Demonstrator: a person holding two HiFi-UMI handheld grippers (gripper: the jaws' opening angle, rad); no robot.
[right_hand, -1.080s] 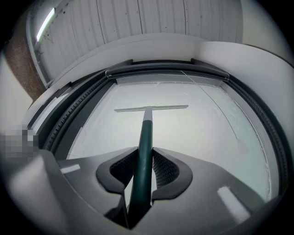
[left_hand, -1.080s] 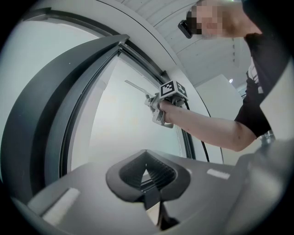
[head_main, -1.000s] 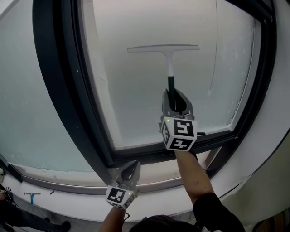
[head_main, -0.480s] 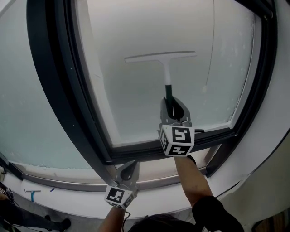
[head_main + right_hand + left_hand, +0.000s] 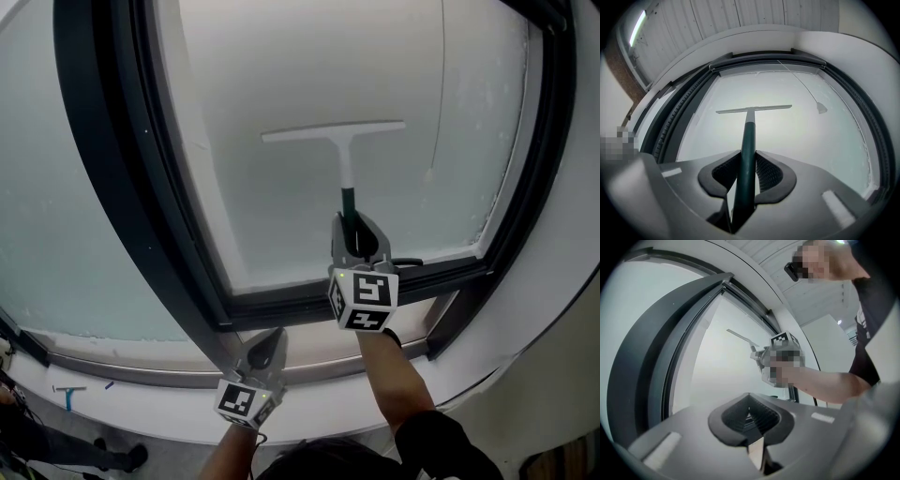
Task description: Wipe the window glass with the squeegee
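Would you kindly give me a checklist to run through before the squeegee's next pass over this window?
1. Grip: right gripper shut on the squeegee handle: ok.
2. Blade roughly level across the window glass: ok.
3. Blade pressed flat on the glass: cannot tell.
4. Idle left gripper shut, empty, held low and off the glass: ok.
5. Room before the bottom frame: cannot tell; the right gripper's cube overlaps it in the head view.

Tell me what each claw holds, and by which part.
The right claw is shut on the squeegee, gripping its dark green handle below the white neck. The left claw is shut with nothing between its jaws.
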